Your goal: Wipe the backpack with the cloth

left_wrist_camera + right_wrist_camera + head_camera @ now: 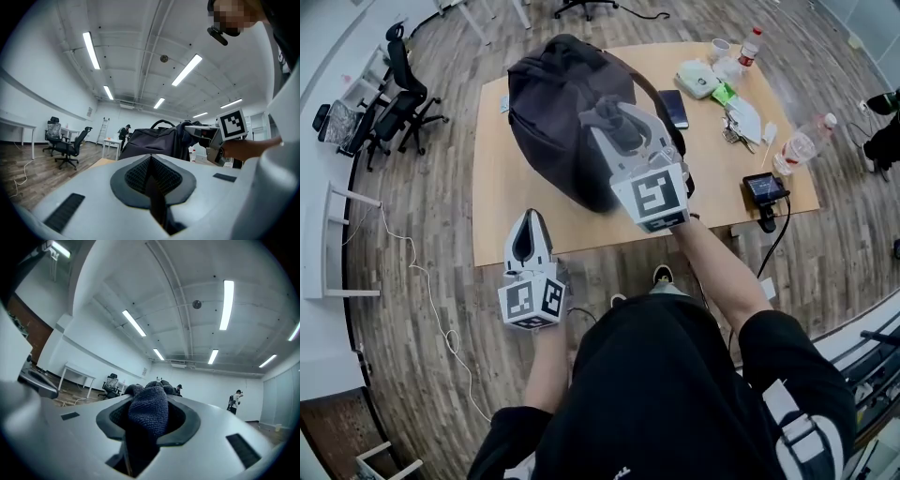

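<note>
A dark backpack (562,122) lies on the wooden table (506,202). My right gripper (605,114) is lifted high above it and is shut on a dark grey cloth (602,111). In the right gripper view the knitted cloth (149,411) fills the gap between the jaws and bulges out past the tips. My left gripper (528,244) is shut and empty, held level just off the table's near edge. In the left gripper view its jaws meet in front of the backpack (150,143), with the right gripper (204,133) and the cloth (187,136) to the right.
On the table's right part lie a phone (673,108), two bottles (802,142) (751,45), a white pack (697,78) and a small screen device (765,187). Office chairs (398,103) stand at the far left. A cable (422,281) runs over the floor.
</note>
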